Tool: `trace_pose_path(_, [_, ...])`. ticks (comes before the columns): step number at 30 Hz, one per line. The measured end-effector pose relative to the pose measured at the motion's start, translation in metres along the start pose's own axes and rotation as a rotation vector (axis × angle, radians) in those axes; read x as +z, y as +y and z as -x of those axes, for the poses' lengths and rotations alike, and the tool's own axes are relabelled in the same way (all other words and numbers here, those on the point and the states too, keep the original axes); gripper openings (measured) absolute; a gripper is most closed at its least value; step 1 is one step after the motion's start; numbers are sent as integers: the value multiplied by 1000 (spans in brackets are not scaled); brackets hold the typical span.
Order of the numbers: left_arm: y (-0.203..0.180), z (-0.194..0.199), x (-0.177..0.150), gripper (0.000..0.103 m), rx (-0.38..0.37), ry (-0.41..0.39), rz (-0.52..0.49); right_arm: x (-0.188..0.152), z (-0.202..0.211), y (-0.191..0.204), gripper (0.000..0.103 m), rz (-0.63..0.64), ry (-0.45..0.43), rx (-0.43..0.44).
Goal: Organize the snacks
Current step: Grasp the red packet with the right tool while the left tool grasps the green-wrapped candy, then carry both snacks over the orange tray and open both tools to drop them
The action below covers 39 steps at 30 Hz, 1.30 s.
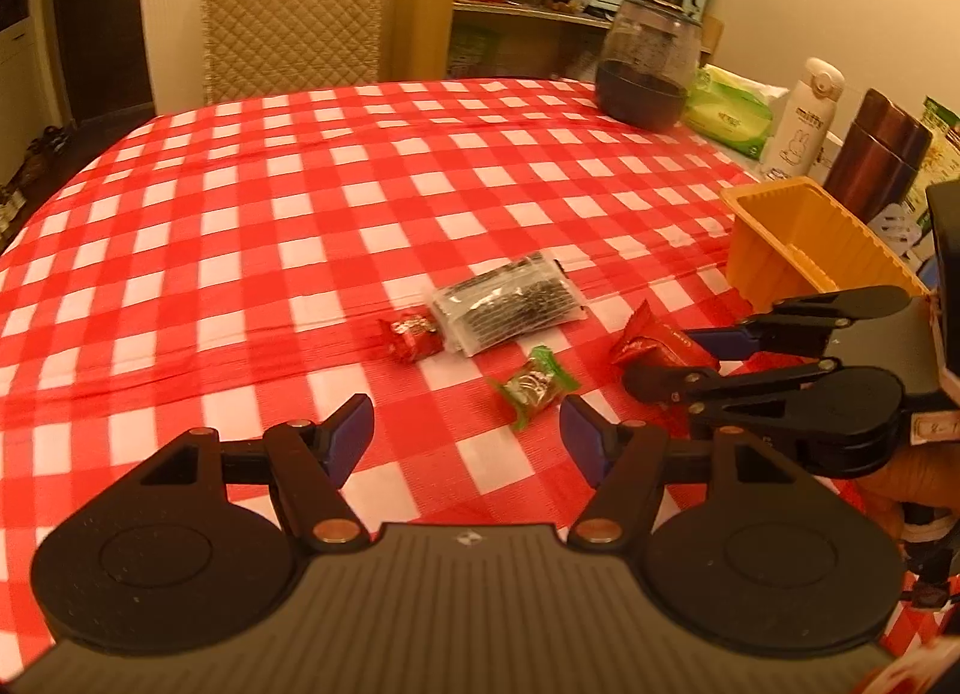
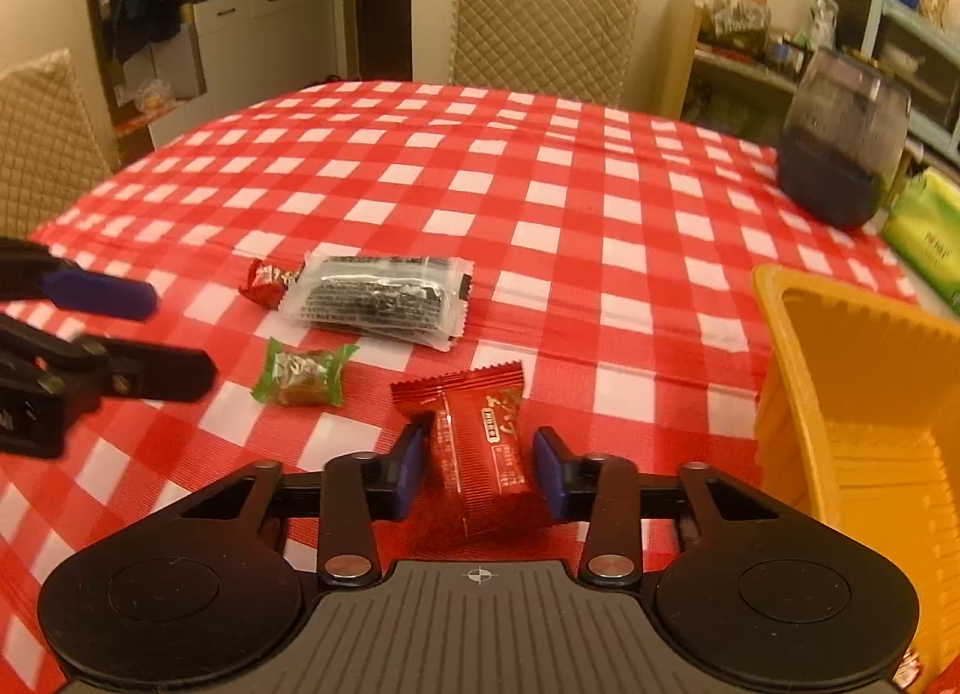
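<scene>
Right claw sits apart around my red packet, left claw apart too; four snacks remain, bin empty.

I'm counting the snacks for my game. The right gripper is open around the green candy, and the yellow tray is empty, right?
Almost. In the right wrist view the right gripper is open, but around the red snack packet, not touching it yet. The green candy lies apart, off to its left. The yellow tray does look empty.
</scene>
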<state>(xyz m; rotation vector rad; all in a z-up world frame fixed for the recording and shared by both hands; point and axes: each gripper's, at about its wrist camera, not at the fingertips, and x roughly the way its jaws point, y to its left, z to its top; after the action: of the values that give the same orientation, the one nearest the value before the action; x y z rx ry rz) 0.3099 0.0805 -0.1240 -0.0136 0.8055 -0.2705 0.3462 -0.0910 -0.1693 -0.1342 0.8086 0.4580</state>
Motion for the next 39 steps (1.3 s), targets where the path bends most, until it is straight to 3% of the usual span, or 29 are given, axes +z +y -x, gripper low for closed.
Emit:
trace_pose_path(9, [-11, -20, 3, 62, -63, -12, -98, 7, 21, -9, 29, -116, -47, -11])
trace_pose_path(14, [-24, -31, 5, 45, -74, -31, -192, 7, 25, -10, 29, -127, -51, -8])
trace_pose_path(21, [-37, -47, 3, 41, -60, -31, -319, 7, 25, -10, 29, -143, -49, -2])
trace_pose_path(27, [-38, -56, 3, 35, -64, -15, -326, 7, 24, -11, 29, -154, -46, 2])
trace_pose_path(33, [-43, -54, 4, 12, -64, 4, -305, 8, 24, -12, 29, -162, -51, 0])
trace_pose_path(39, [-41, -43, 4, 12, -46, 16, -193, 7, 28, -10, 29, -168, -62, 0])
